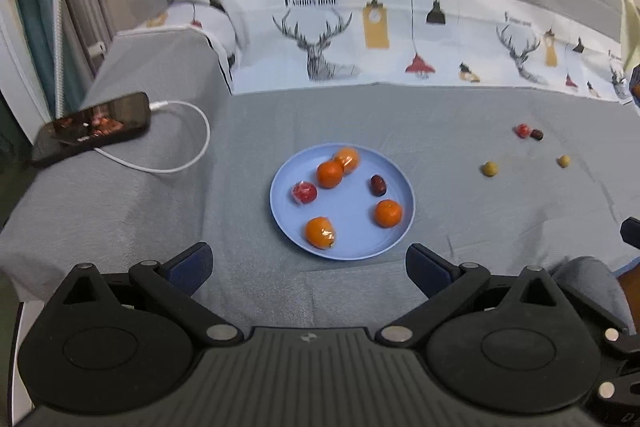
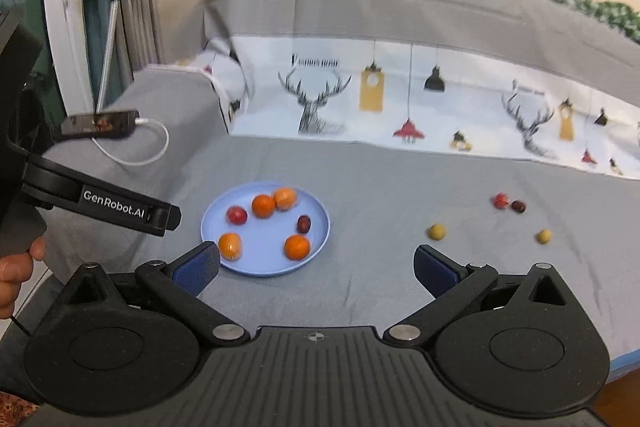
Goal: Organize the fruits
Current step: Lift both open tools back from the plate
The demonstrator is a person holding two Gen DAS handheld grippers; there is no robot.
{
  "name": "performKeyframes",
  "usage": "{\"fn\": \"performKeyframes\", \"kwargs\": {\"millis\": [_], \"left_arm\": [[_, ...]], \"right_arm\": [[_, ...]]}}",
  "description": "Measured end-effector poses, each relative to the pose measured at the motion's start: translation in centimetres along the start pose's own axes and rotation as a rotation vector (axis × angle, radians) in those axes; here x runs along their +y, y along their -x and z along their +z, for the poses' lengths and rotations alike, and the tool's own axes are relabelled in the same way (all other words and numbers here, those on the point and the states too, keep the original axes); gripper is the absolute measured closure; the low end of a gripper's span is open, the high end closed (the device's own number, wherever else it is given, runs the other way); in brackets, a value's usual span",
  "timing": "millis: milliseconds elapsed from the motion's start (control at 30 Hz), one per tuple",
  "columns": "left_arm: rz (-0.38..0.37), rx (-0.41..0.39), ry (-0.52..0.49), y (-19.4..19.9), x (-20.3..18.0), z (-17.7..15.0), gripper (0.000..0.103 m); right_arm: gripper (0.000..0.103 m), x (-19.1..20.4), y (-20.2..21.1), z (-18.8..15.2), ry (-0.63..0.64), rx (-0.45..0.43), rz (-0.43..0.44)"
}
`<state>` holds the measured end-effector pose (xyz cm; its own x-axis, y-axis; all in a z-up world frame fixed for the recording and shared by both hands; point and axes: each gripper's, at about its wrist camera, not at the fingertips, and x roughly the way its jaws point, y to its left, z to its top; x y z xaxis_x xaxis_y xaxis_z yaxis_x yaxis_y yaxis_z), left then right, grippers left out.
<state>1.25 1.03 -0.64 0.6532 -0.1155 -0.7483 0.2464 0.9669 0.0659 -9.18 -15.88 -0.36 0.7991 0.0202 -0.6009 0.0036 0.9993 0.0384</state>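
A blue plate point(image 1: 396, 231) point(image 2: 316, 239) on the grey cloth holds several oranges point(image 1: 330, 174) point(image 2: 297, 247), a red fruit point(image 1: 305, 192) point(image 2: 237, 215) and a dark date point(image 1: 377, 185) point(image 2: 304, 223). To its right, loose on the cloth, lie a red fruit point(image 1: 522, 131) point(image 2: 500, 200), a dark date point(image 1: 537, 135) point(image 2: 519, 206) and two yellow-green fruits point(image 1: 489, 169) point(image 2: 437, 231), point(image 1: 564, 161) point(image 2: 544, 236). My left gripper point(image 1: 308, 265) is open and empty, just short of the plate's near rim. My right gripper point(image 2: 316, 267) is open and empty, near the plate's right edge.
A phone point(image 1: 92, 127) point(image 2: 100, 123) with a white charging cable point(image 1: 188, 155) lies on a raised grey cushion at the left. A printed deer-pattern cloth point(image 1: 400, 39) rises behind the surface. The left gripper's body point(image 2: 100, 203) and the hand holding it show at the left of the right wrist view.
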Motion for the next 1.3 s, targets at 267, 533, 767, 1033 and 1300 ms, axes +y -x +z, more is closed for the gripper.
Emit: {"fn": "performKeyframes", "kwargs": {"millis": [267,533,767,1033,1300], "left_arm": [[0.000,-0.070,0.013,4.7,-1.0,-1.8,0.000],[-0.001,-0.121,-0.005,7.1,-2.0,-2.5,0.000],[-0.002,-0.129,-0.013,7.5,-2.3,-2.5,0.000],[0.000,-0.127,-0.022,7.2,-2.5,-2.5,0.000],[0.003,-0.112,-0.023,6.5,-2.6,-2.3,0.000]], "right_arm": [[0.001,0.1,4.4,-1.1,0.011,-0.071,-0.002],[0.001,0.1,6.8,-1.3,0.014,-0.131,-0.006],[0.001,0.2,7.5,-1.4,0.007,-0.149,-0.009],[0.001,0.2,7.0,-1.5,-0.014,-0.134,-0.007],[0.001,0.1,6.2,-1.3,-0.029,-0.111,-0.001]]}}
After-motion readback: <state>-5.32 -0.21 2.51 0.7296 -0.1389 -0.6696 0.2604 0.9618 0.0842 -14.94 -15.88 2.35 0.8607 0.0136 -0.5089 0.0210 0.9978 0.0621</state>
